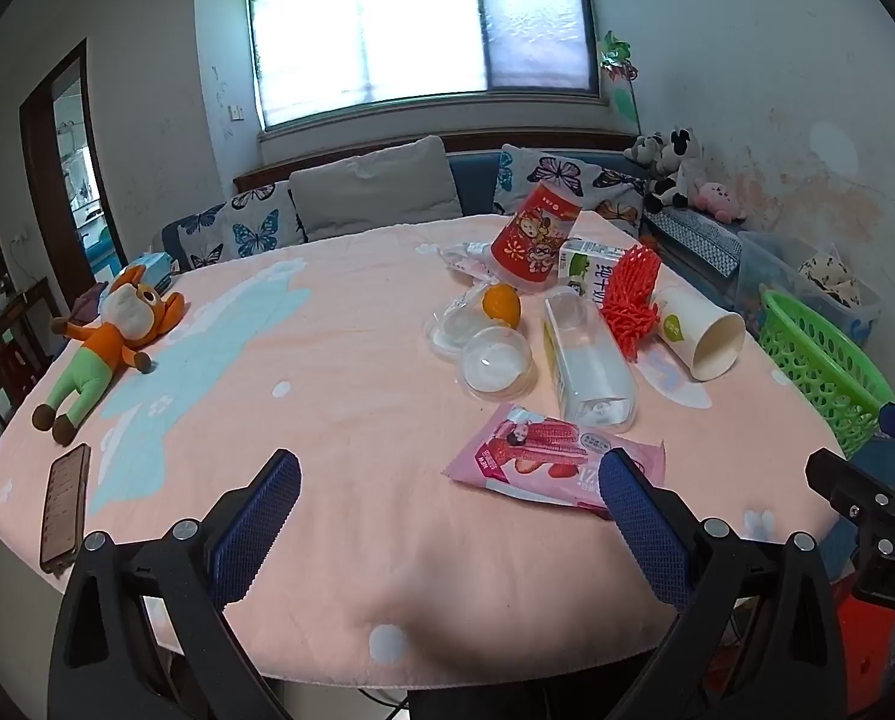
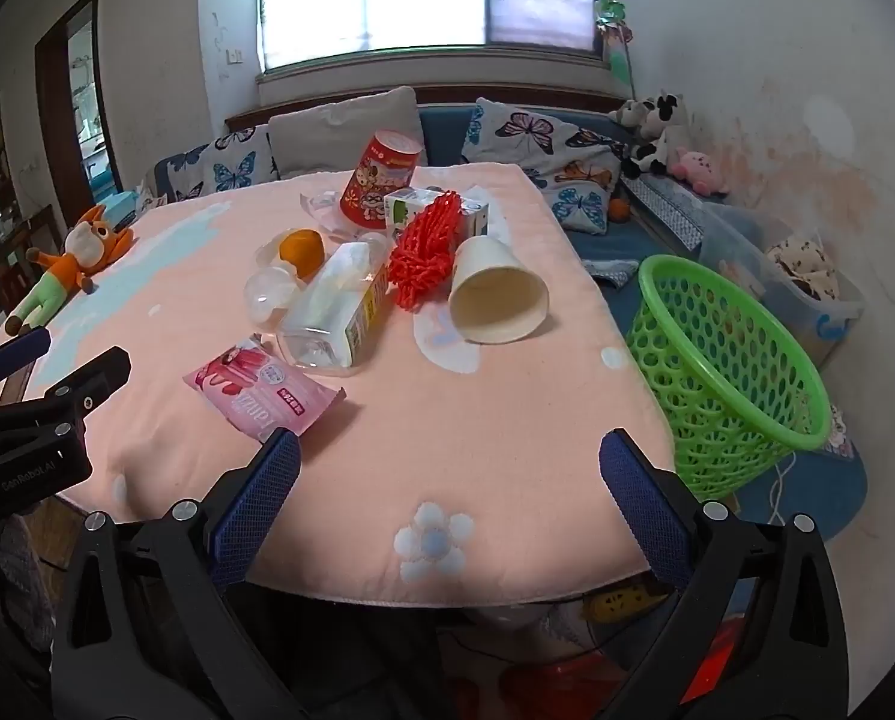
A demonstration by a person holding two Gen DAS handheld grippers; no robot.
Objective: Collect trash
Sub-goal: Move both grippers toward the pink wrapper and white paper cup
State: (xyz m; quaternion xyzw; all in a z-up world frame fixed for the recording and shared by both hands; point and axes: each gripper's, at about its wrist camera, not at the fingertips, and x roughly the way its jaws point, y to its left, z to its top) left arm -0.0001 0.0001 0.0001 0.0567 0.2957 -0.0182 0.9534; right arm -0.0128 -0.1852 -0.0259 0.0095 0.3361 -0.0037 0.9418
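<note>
Trash lies on the pink-clothed table (image 1: 357, 408): a pink snack wrapper (image 1: 543, 456) (image 2: 255, 387), a clear plastic bottle (image 1: 588, 360) (image 2: 333, 312), a white paper cup on its side (image 1: 699, 330) (image 2: 495, 294), red foam netting (image 1: 630, 300) (image 2: 426, 252), a milk carton (image 1: 588, 267), a red paper cup (image 1: 534, 237) (image 2: 381, 180), clear lids (image 1: 495, 366) and an orange (image 1: 501, 303). A green basket (image 2: 729, 360) (image 1: 819, 360) stands tilted at the table's right edge. My left gripper (image 1: 447, 480) is open near the front edge, its right finger just before the wrapper. My right gripper (image 2: 447, 462) is open and empty.
An orange plush toy (image 1: 111, 336) and a phone (image 1: 63, 504) lie on the table's left side. A sofa with butterfly cushions (image 1: 255, 228) stands behind, soft toys (image 1: 675, 171) at its right end. A clear storage box (image 2: 795, 282) sits beyond the basket.
</note>
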